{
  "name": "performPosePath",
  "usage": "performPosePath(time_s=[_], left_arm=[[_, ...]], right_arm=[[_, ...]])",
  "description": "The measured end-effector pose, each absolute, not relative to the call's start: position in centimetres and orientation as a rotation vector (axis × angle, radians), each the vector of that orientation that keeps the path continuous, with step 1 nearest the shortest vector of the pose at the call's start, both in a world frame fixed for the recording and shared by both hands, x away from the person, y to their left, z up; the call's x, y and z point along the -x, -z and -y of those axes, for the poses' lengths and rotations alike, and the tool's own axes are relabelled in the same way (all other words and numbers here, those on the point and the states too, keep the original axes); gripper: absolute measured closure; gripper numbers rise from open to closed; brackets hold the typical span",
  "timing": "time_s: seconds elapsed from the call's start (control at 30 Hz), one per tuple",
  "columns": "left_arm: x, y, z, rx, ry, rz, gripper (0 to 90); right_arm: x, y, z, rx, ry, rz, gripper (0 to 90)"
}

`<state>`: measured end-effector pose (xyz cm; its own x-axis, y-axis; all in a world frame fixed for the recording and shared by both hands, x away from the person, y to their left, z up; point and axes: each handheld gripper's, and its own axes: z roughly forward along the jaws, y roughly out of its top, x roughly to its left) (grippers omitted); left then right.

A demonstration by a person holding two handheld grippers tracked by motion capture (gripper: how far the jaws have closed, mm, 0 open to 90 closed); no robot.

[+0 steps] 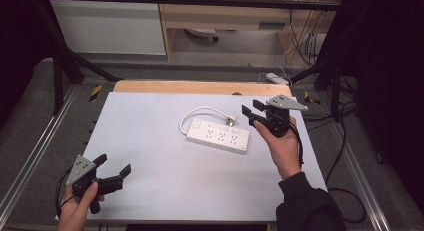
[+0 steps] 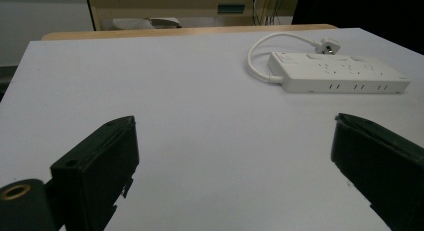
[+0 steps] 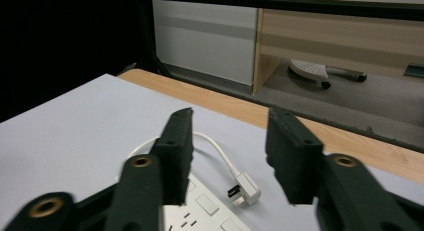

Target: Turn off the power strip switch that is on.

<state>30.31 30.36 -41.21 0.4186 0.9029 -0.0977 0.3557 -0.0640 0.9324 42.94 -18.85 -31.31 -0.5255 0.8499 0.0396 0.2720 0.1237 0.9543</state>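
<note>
A white power strip (image 1: 217,136) lies flat right of the middle of the white tabletop (image 1: 150,141). Its short cord loops round to a white plug (image 1: 231,119) resting just behind it. My right gripper (image 1: 251,109) hovers just right of the strip, above the plug end, its jaws partly apart with nothing between them. In the right gripper view the jaws (image 3: 230,116) frame the plug (image 3: 245,188) and the strip's end (image 3: 200,211) below. My left gripper (image 1: 114,164) rests near the front left corner, open wide and empty, pointing toward the strip (image 2: 340,76) and plug (image 2: 330,45).
A wooden table edge (image 1: 200,87) runs along the back of the white sheet. Beyond it stand a wooden cabinet (image 1: 225,16) and a white panel (image 1: 110,26). Dark cables (image 1: 340,126) hang off the right side, with a white adapter (image 1: 277,78) behind.
</note>
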Motion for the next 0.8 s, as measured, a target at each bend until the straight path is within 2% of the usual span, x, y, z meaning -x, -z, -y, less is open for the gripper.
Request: performPosePath(time_s=[0.3, 0.53, 0.8], left_arm=[[-30.3, 41.2, -30.2, -1.648, -0.660, -1.119, 4.9], [-30.3, 41.2, -30.3, -1.644, -0.654, -1.124, 4.9], [-30.4, 41.3, -30.4, -1.642, -0.658, -1.134, 5.0]], right_arm=[[-42.9, 31.4, 18.7, -1.033, -1.439, -1.852, 83.7], [-43.5, 32.0, 18.8, -1.026, -1.423, -1.869, 89.9], [-44.1, 32.5, 18.9, -1.033, -1.426, -1.865, 90.0]])
